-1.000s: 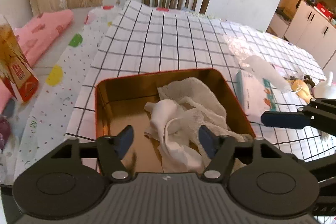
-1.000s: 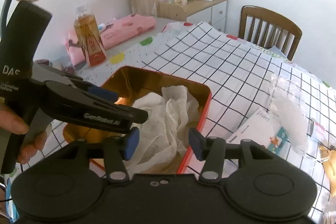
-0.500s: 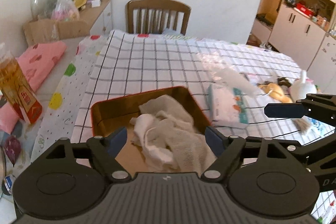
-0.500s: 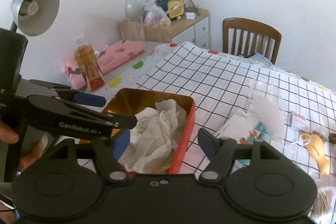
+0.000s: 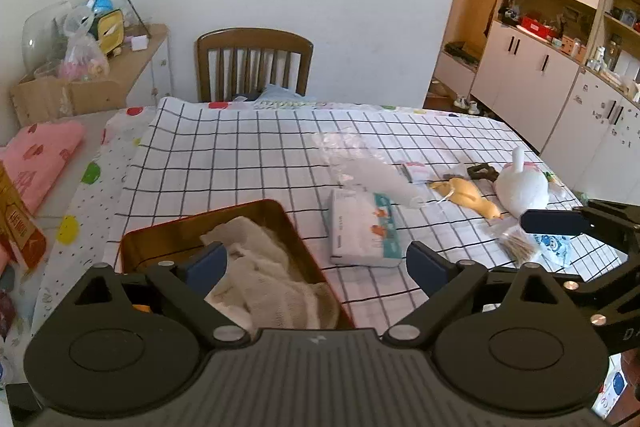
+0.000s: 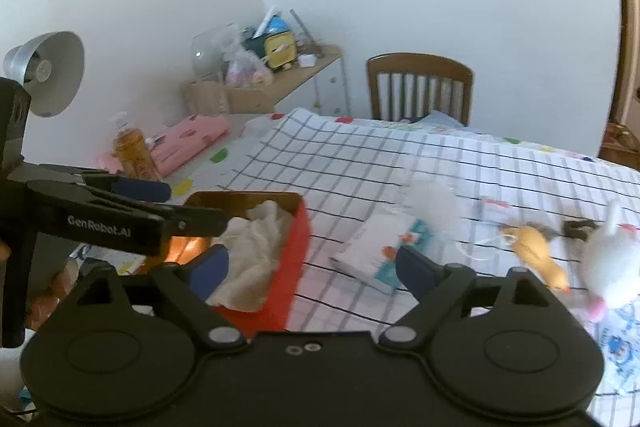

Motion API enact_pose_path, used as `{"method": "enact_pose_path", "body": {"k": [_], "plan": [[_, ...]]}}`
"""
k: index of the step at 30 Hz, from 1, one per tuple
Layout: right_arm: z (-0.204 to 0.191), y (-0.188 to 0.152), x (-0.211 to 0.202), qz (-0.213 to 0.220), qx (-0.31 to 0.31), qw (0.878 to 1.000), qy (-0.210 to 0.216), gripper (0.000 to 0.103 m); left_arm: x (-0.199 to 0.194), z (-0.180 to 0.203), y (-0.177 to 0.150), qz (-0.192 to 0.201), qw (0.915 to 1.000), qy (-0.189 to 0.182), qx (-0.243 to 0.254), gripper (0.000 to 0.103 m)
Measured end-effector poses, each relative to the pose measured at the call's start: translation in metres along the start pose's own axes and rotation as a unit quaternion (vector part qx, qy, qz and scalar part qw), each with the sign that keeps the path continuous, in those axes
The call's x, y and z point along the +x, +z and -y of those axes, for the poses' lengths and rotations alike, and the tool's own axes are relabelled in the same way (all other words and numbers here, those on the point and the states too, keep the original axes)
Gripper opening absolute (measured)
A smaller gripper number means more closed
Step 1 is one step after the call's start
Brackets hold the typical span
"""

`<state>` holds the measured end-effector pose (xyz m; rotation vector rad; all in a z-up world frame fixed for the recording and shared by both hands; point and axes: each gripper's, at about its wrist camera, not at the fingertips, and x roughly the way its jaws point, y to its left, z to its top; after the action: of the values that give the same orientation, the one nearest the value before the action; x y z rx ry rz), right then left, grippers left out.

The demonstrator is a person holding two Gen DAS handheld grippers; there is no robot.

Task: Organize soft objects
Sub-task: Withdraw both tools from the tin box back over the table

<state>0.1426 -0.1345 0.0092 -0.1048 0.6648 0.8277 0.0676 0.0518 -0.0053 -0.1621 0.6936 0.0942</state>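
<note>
We work over a counter (image 5: pixel 248 155) spread with a white cloth ruled in black squares, wide enough that the loose things lie well apart and can be taken one at a time. Near its left edge sits the red-rimmed rectangular metal tin (image 5: pixel 136 247), gold inside, serving as the collecting bin; the crumpled off-white gauze cloth (image 5: pixel 264 267) already lies slumped in it, resting against the right wall.

Our left claw (image 5: pixel 316 261) hangs above the tin's near right corner, its jaws having just been opening, now spread wide with nothing between them, so we judge the cloth released. Our right claw (image 6: pixel 312 261) is likewise wide and empty, its jaws also just opening, hovering between the tin and the flat white pack of tissues (image 6: pixel 376 251), which lies just right of the tin.

Farther right wait the white plush toy (image 5: pixel 520 187), probably next for sorting, and the small yellow rubber duck (image 5: pixel 468 197) beside it. A clear plastic bag (image 5: pixel 360 163) lies beyond the tissues.
</note>
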Motion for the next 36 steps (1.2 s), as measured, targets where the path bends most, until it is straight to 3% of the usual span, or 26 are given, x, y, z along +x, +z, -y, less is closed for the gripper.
{"method": "enact_pose_path", "body": {"k": [6,11,19,23,36], "plan": [[0.025,-0.011,-0.022,0.012,0.015,0.999,-0.028,0.096,0.010,0.024,0.008,0.011,0.9998,0.013,0.011,0.103],[0.051,-0.023,-0.035,0.017,0.029,0.998,-0.058,0.099,0.022,0.041,0.013,0.031,0.9995,-0.004,0.010,0.103],[0.095,-0.044,-0.042,0.001,0.026,0.993,-0.113,0.100,0.062,0.076,0.028,0.006,0.9996,-0.015,0.024,0.103],[0.118,-0.052,-0.040,-0.011,0.035,0.991,-0.131,0.100,0.088,0.088,0.035,0.011,0.9994,-0.022,0.023,0.103],[0.180,-0.070,-0.008,-0.059,0.059,0.987,-0.136,0.099,0.184,0.123,0.056,-0.023,0.9995,0.008,0.021,0.103]]}}
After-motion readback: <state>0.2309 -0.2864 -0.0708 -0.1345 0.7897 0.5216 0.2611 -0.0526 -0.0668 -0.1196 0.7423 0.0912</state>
